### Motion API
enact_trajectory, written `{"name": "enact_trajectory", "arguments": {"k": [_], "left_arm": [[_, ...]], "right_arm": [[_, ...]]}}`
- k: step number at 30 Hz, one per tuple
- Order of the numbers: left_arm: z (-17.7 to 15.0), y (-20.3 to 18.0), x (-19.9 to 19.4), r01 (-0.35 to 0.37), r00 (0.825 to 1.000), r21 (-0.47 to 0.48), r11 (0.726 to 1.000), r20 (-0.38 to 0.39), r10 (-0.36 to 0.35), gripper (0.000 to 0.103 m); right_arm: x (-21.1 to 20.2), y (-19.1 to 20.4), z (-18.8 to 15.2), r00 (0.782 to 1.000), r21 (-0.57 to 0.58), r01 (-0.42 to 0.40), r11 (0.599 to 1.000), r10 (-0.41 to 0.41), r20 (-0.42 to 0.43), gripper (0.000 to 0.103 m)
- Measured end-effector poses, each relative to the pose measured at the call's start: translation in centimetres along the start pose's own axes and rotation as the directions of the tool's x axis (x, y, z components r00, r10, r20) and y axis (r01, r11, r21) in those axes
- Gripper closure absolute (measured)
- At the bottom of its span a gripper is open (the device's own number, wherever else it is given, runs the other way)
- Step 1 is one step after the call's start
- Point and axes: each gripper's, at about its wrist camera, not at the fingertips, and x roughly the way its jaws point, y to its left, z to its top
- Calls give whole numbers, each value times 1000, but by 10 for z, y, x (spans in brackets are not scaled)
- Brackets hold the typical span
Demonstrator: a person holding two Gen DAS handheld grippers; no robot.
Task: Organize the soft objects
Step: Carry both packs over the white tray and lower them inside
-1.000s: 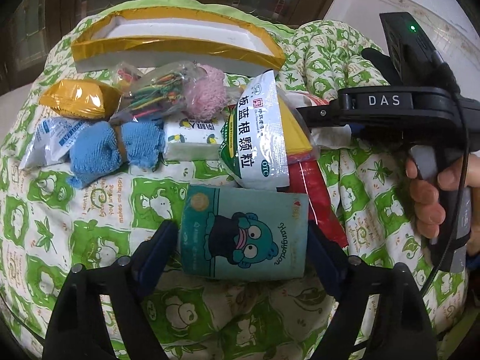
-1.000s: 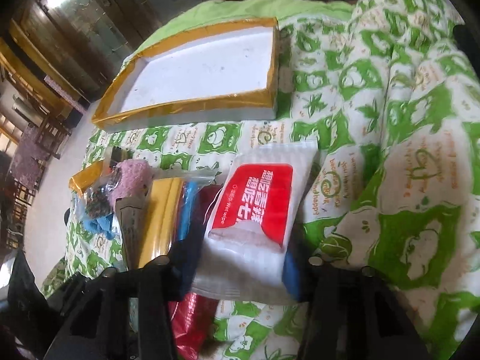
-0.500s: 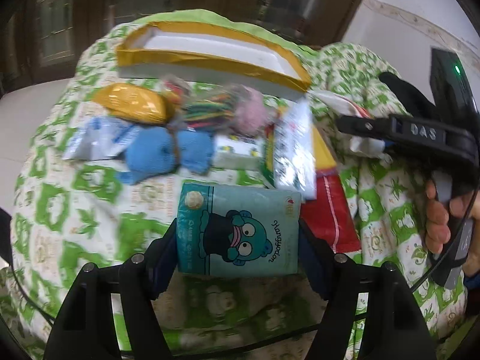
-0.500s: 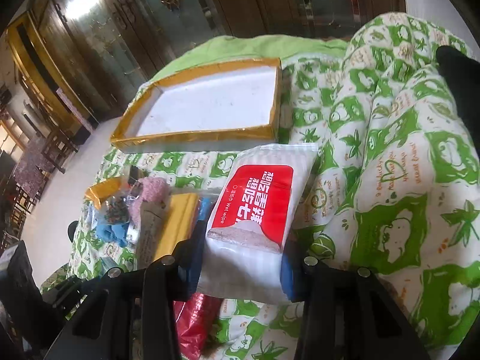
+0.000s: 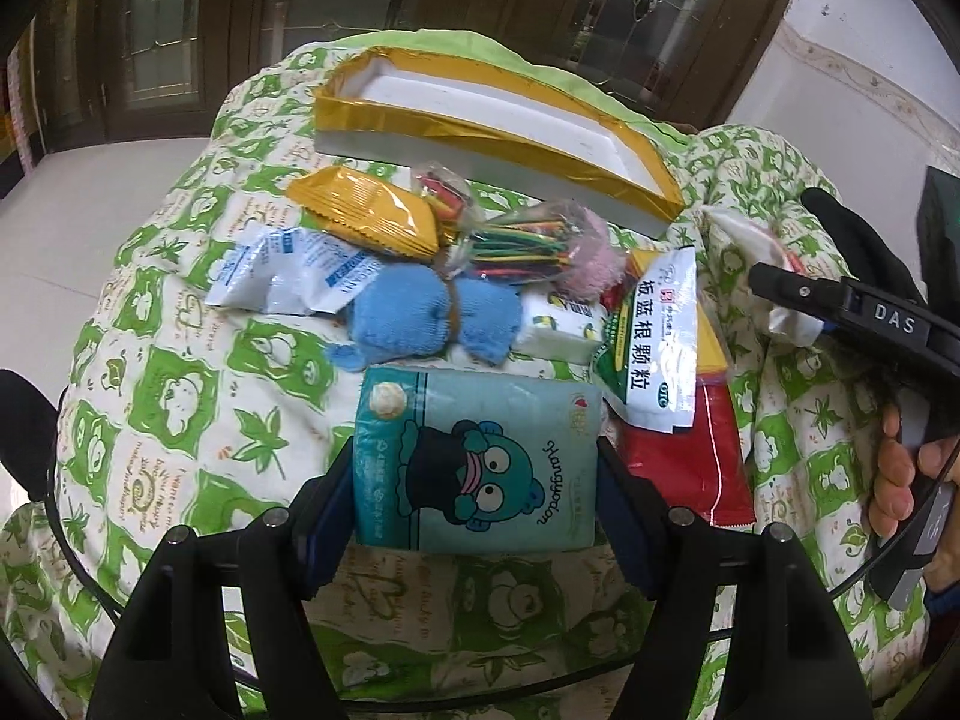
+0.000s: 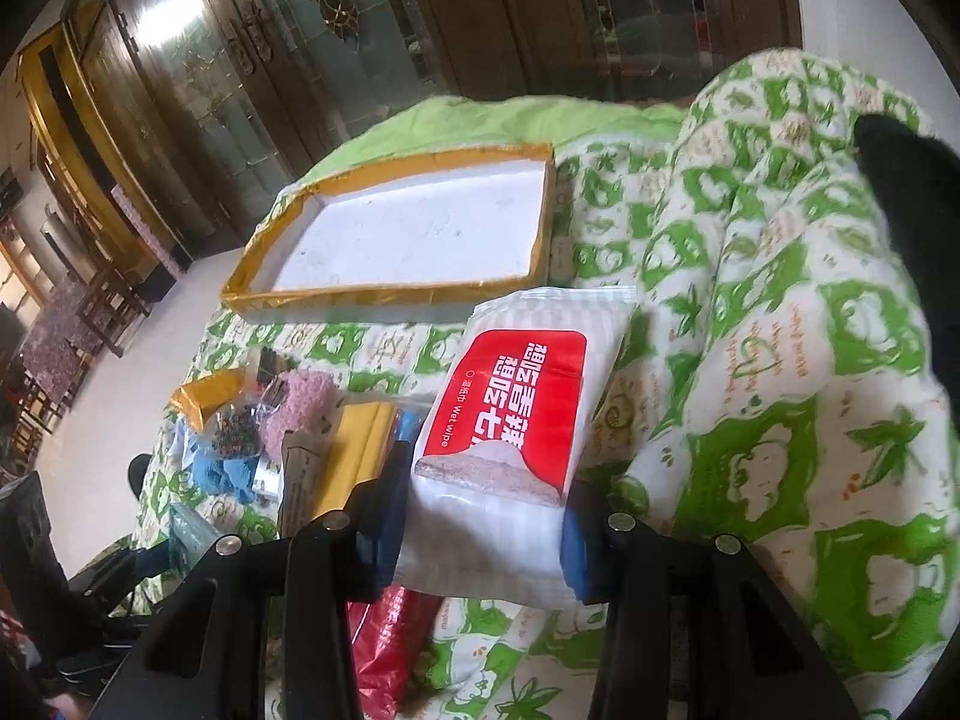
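Glossy teal tissue pack (image 5: 477, 462) pinched in left gripper (image 5: 474, 501); crinkly white-and-red wet-wipe pouch (image 6: 510, 438) clamped in right gripper (image 6: 480, 531).

Both packs now sit higher above the green-and-white quilt (image 5: 180, 420) than a second ago. The left gripper (image 5: 474, 480) lifts the teal tissue pack (image 5: 474, 462) clear of the pile, and the right gripper (image 6: 480, 516) raises the wet-wipe pack (image 6: 510, 420) toward the gold-edged tray (image 6: 396, 294).
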Motion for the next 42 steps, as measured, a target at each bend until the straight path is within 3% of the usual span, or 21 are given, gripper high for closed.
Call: {"name": "enact_trajectory", "arguments": {"k": [15,37,42], "left_arm": [[8,10,-1,-49,999,-42,998,3,49,31],[15,8,3,-139,990,0,990,-9,139,31],[27,6,-5,-147,989,21,989,7,147,31]], "right_arm": [[-18,8,4,993,-60,46,997,-40,108,57],[-34,17,14,988,-94,43,995,-28,150,57],[-33,17,23,995,-70,-19,997,26,93,57]]}}
